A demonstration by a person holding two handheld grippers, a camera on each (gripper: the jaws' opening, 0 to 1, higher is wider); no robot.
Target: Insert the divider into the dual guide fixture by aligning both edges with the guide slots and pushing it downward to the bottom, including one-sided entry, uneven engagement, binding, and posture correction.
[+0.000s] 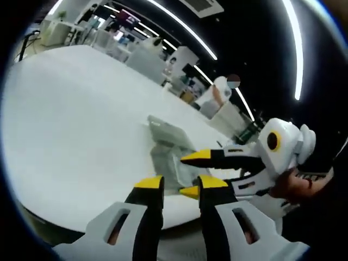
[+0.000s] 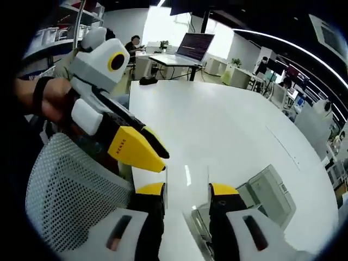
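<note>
- The left gripper's (image 1: 180,184) yellow-tipped fingers (image 1: 149,182) stand apart with nothing between them, hovering over the near edge of the white bench (image 1: 76,119).
- The right gripper's (image 2: 186,189) fingers (image 2: 224,189) are also apart; a thin clear sheet, apparently the divider (image 2: 186,175), stands upright in the gap between them, but I cannot tell whether the fingers touch it.
- In the left gripper view the right gripper (image 1: 193,174) comes in from the right, a hand (image 1: 296,185) behind it, its two yellow tips spread open at the fixture's near end.
- The dual guide fixture (image 1: 168,147) sits near the bench's edge closest to the person. It is pale grey-green and translucent, a shallow boxy frame with raised walls.
- Its long axis runs away from the left gripper, toward the far side of the bench.
- In the right gripper view the fixture (image 2: 269,196) lies just right of the fingers, angled toward the upper right.
- The divider looks nearly transparent, marked by two faint vertical edges and a bright glint.
- The left gripper (image 2: 138,147) enters the right gripper view from the left, above a mesh chair back (image 2: 70,190).
</note>
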